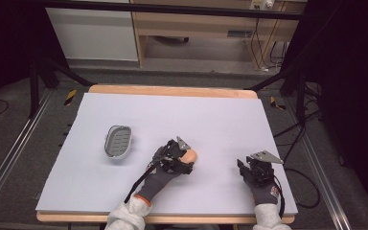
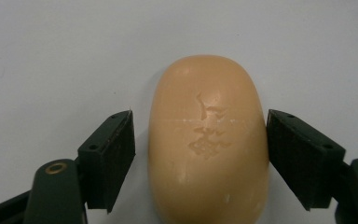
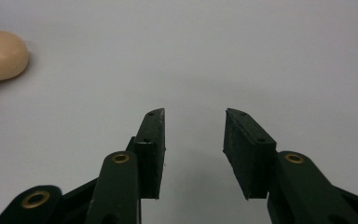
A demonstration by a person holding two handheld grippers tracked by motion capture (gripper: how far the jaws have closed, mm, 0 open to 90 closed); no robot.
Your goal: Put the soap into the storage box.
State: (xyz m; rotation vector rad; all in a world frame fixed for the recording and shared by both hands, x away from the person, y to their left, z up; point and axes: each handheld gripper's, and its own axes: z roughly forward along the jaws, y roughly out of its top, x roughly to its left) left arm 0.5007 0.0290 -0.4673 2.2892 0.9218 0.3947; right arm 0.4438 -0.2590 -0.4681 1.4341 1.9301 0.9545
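From the high view, the left gripper (image 1: 184,155) lies low on the white sheet (image 1: 172,120) with a peach bar of soap (image 1: 190,155) at its tip, while the right gripper (image 1: 249,167) rests well off to the soap's right; a grey soap dish (image 1: 118,142) sits apart, to the left of the left gripper. In the left gripper view, the soap (image 2: 208,140) lies between the jaws: one pad (image 2: 303,158) touches its side, the other pad (image 2: 109,158) stands just clear, so the grip is not yet clenched. In the right gripper view, the right gripper (image 3: 193,140) is released, its jaws spread over bare sheet, with the soap (image 3: 0,53) far off to their left.
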